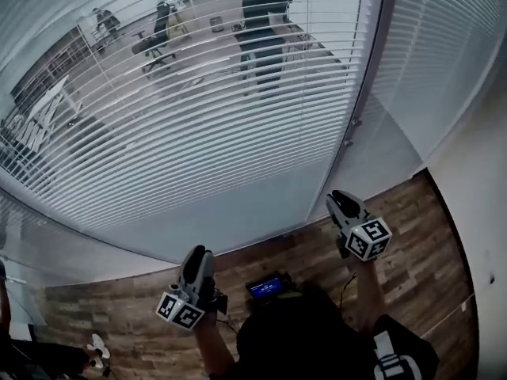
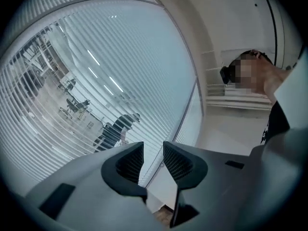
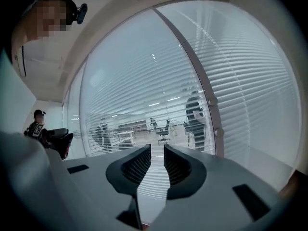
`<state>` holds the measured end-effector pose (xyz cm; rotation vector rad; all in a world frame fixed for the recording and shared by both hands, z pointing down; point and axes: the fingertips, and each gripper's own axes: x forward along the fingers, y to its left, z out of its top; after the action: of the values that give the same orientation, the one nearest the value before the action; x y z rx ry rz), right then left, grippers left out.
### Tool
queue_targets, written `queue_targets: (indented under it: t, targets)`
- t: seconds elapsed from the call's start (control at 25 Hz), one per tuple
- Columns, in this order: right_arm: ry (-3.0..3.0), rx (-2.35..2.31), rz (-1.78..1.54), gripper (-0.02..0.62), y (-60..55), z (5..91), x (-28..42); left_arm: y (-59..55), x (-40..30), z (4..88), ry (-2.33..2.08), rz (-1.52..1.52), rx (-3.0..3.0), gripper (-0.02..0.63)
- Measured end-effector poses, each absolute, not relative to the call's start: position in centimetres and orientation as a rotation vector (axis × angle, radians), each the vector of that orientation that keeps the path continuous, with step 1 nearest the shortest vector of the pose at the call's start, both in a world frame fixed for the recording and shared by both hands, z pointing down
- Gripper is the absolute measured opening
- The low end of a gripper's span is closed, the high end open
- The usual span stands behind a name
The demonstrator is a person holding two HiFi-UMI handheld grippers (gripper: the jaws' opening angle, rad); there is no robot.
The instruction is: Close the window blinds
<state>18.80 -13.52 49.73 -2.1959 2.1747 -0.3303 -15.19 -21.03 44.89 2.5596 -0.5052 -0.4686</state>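
While blinds [image 1: 198,133] are hanging slats-open, left tongs [image 1: 198,253] and right tongs [image 1: 341,198] are hovering below, slightly parted, empty, seemingly keeping free to work them.

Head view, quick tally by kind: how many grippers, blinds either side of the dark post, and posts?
Grippers: 2 (left gripper, right gripper)
Blinds: 2 (left blind, right blind)
Posts: 1 (dark post)
Total: 5
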Motion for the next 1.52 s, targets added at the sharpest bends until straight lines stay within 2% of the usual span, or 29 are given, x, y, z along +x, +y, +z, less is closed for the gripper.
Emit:
queue_targets:
  t: [0.16,0.44,0.68,0.76,0.96,1.28,1.52]
  targets:
    - [2.073,-2.445,-0.198,0.066,-14.9,45.8,19.7,-24.6,-15.3,43.2,-0.397,-0.469,2.575,0.121]
    - [1.852,-2.837,-0.053,0.069,-15.3,44.3,25.4,-25.9,-16.1,46.8,-0.304,-0.436,2.518,0.121]
    - [1.740,-3.073,0.098,0.149,-18.4,43.7,31.7,-27.5,-17.7,47.0,-0.386,-0.462,2.547,0.121]
    - [1.721,-3.141,0.171,0.152,-18.9,44.1,33.4,-27.7,-17.2,47.6,-0.404,-0.474,2.557,0.121]
    - [1.788,-3.162,0.287,0.152,-20.9,43.2,36.3,-27.8,-14.0,45.8,-0.438,-0.472,2.593,0.121]
    - [1.875,-3.176,0.402,0.150,-21.3,41.9,34.9,-25.1,-13.8,45.6,-0.500,-0.401,2.601,0.123]
    - [1.888,-3.245,0.432,0.150,-23.1,43.7,38.4,-27.0,-12.1,47.1,-0.524,-0.398,2.593,0.123]
